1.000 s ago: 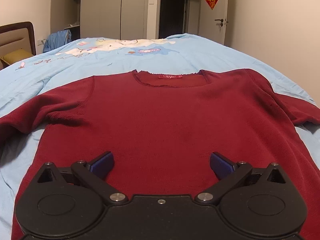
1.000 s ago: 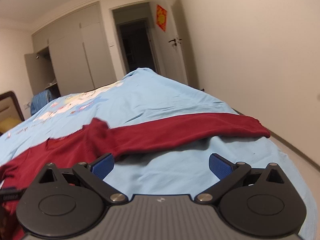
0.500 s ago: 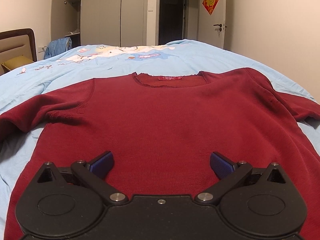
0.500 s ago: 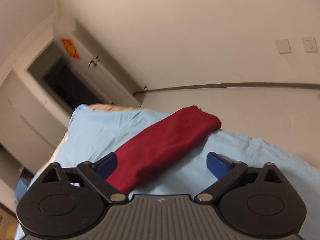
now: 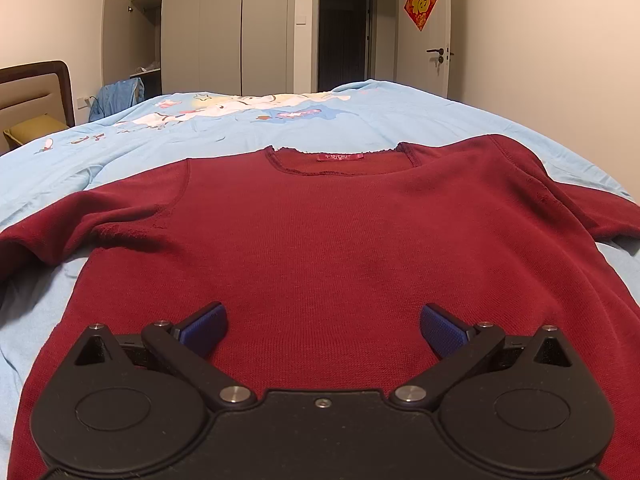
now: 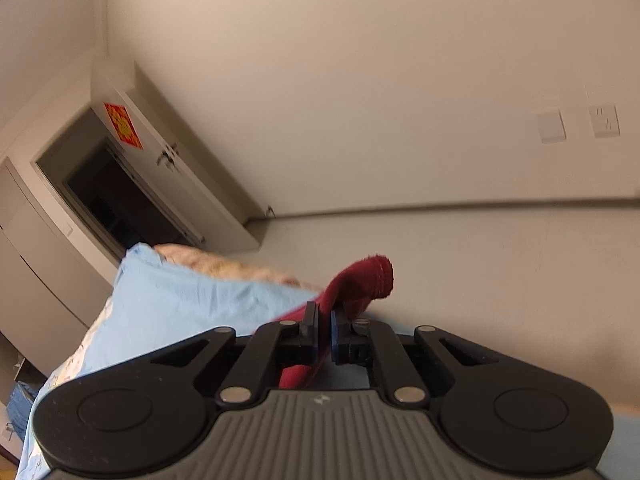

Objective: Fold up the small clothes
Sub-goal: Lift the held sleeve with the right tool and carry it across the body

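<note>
1. A bedroom with pale walls, grey wardrobes point(image 5: 224, 28) and a door bearing a red paper ornament point(image 5: 421, 1) is framing a bed point(image 5: 360, 116) dressed in a light blue printed cover.

2. A dark red knit sweater point(image 5: 340, 240) is lying face up and flat on the bed, its neckline and label pointing toward the far wardrobes and both sleeves reaching out sideways.

3. The left gripper point(image 5: 322, 326) is hovering low over the hem end of the sweater, its jaws spread wide and holding nothing, the blue pads point(image 5: 202, 326) sitting just above the knit.

4. In the right wrist view, the right gripper point(image 6: 323, 330) is pinching the cuff end of the sleeve point(image 6: 360, 284), its jaws pressed together on the red fabric, and the cuff is flopping over above the pads beside the edge of the bed point(image 6: 192, 300).

5. The step in hand appears to be the first fold: the right sleeve is being taken up so it can be brought in over the body of the garment, and no fold is showing on the chest yet.

6. The next move is likely calling for the right gripper to be carrying the cuff across toward the middle of the chest and laying it flat, while the left gripper is either pinning the hem or reaching for the other sleeve.

7. Soft knit is likely dragging the shoulder along, so a slow, low sweep is looking advisable.
</note>
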Demonstrator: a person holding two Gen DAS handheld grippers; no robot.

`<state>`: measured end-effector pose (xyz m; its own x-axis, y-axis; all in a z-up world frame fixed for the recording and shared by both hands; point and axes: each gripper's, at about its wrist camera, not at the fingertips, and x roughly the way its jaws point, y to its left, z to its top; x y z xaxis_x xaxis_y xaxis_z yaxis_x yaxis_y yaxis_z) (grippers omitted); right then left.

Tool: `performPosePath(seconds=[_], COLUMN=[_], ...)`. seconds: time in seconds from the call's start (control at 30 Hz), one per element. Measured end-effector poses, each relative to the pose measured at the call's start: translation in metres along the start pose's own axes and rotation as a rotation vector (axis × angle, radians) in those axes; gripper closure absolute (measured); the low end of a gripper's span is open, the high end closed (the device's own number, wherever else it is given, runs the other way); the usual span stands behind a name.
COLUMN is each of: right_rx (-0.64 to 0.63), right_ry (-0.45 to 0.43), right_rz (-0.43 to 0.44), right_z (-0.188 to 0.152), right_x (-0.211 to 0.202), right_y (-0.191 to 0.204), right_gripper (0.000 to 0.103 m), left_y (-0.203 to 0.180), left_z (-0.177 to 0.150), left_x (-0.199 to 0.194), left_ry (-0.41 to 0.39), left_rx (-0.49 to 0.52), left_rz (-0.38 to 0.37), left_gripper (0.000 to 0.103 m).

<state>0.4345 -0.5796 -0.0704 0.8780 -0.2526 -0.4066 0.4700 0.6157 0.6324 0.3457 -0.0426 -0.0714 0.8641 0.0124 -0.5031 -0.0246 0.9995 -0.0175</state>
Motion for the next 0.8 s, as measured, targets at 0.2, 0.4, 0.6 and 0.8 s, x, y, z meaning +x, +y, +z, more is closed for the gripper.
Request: performPosePath(seconds=[0.2,0.4,0.6,0.8], right_rx=[0.003,0.072,-0.008,-0.214], right_ry=[-0.138,-0.109,-0.135,-0.183], right_rz=[-0.055,-0.083,-0.035,0.102], right_z=[0.022,0.027,0.029,0.033], right_x=[-0.028,-0.021,-0.04,-0.069], right_y=[-0.017,-0.041,-0.026,0.037], right_gripper=[0.097,0.097,0.097,0.097], left_y=[0.0,0.0,0.0,0.0], left_z=[0.0,0.0,0.0,0.0], left_x=[0.0,0.0,0.0,0.0], left_ry=[0.0,0.0,-0.001,0.0], left_rx=[0.0,0.0,0.001,0.0], left_rz=[0.0,0.0,0.0,0.0], left_gripper=[0.0,0.0,0.0,0.0])
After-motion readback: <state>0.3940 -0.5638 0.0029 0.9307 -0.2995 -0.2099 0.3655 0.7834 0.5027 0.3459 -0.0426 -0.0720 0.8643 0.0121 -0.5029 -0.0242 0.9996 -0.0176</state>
